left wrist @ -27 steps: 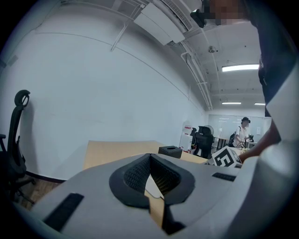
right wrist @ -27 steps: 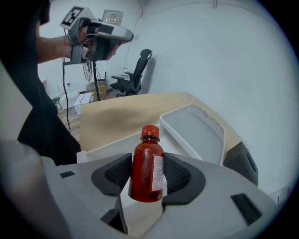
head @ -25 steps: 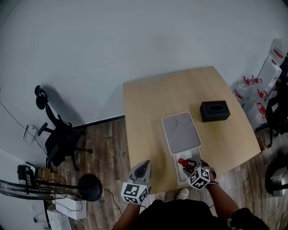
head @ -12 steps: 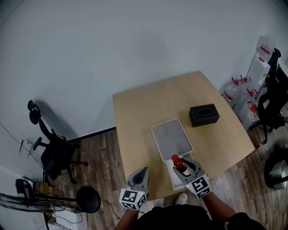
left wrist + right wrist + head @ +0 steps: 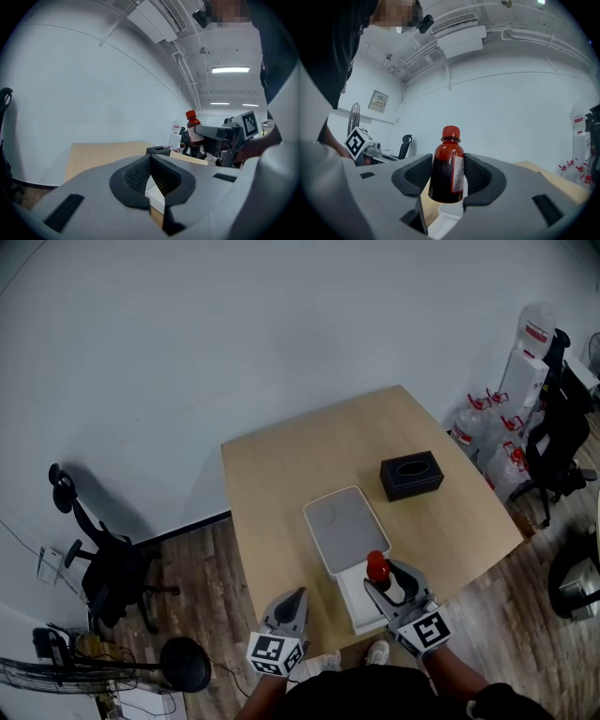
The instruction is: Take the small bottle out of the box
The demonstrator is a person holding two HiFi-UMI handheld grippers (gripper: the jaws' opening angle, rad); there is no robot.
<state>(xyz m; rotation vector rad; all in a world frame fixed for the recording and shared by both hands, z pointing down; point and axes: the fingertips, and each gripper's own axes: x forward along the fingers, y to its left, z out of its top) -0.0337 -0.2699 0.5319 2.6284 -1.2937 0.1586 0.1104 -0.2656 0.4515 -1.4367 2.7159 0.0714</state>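
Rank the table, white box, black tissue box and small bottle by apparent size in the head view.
1. table
2. white box, counting its open lid
3. black tissue box
4. small bottle: clearly the smallest, even though it is held up nearer the camera

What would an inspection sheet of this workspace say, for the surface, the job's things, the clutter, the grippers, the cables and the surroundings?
Surface: wooden table, light, no spills seen.
Job's things: small bottle, red cap, upright, lifted above the open white box at the near edge; lid lies just beyond the box.
Clutter: black tissue box, apart from the box.
Grippers: right gripper, fingers closed on the bottle; left gripper shut, empty.
Cables: none on the table; thin lead on the floor by the fan base.
Surroundings: office chair, water jugs.
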